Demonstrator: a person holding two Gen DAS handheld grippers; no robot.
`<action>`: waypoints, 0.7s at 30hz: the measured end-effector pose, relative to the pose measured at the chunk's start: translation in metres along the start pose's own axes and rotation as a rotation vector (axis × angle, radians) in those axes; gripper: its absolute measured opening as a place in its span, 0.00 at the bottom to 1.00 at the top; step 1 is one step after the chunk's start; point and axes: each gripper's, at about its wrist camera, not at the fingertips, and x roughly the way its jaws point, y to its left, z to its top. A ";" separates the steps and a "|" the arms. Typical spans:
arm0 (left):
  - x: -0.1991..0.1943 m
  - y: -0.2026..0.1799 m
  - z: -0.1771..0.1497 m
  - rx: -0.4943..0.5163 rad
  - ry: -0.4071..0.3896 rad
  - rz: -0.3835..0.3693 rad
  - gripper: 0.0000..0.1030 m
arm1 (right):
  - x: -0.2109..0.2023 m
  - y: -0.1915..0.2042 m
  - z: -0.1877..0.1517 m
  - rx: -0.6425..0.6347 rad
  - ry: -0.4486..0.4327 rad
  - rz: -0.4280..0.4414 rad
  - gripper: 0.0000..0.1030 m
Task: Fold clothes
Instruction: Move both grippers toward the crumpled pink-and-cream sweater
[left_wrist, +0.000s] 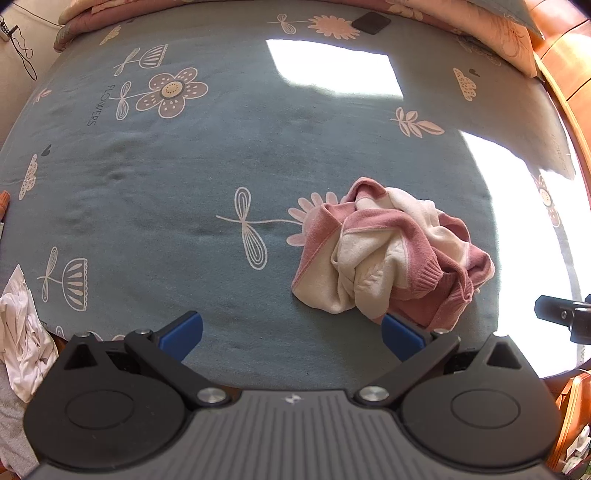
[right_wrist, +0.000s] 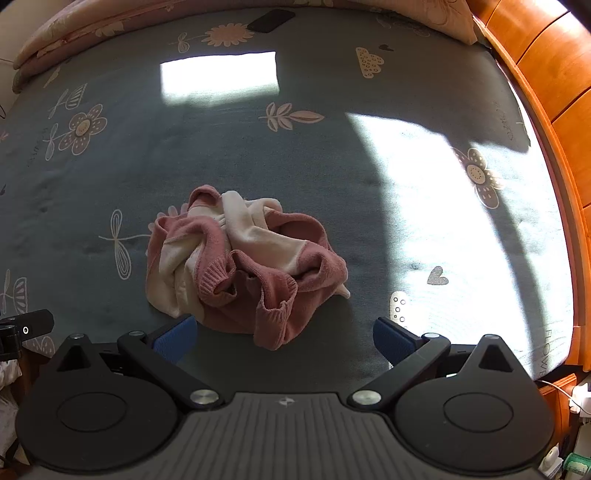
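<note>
A crumpled pink and cream sweater (left_wrist: 391, 254) (right_wrist: 240, 258) lies in a heap on the grey-blue flowered bedspread (left_wrist: 184, 177) (right_wrist: 332, 166). My left gripper (left_wrist: 291, 334) hangs above the bed's near edge, open wide, its blue pads empty; the heap lies ahead and to the right, by the right pad. My right gripper (right_wrist: 284, 338) is also open with nothing between its pads, and the sweater's ribbed hem lies just in front of the gap. The right gripper's black tip (left_wrist: 561, 310) shows at the left wrist view's right edge, and the left gripper's tip (right_wrist: 22, 328) at the other view's left edge.
A dark flat phone-like object (left_wrist: 371, 23) (right_wrist: 271, 20) rests near the bed's far edge by pink pillows (left_wrist: 480, 22). An orange wooden headboard (right_wrist: 546, 74) curves along the right. White crumpled cloth (left_wrist: 22, 332) lies off the bed's left corner. Bright sun patches fall across the bedspread.
</note>
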 end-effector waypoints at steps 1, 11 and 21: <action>0.000 0.001 0.000 -0.004 0.002 -0.004 0.99 | 0.000 0.000 -0.001 -0.001 -0.001 -0.002 1.00; -0.002 0.005 -0.003 -0.026 0.000 0.014 0.99 | -0.004 0.003 0.005 -0.017 -0.003 -0.005 1.00; 0.000 0.003 -0.004 -0.037 -0.011 0.019 0.99 | 0.002 0.003 0.001 -0.025 -0.004 -0.003 1.00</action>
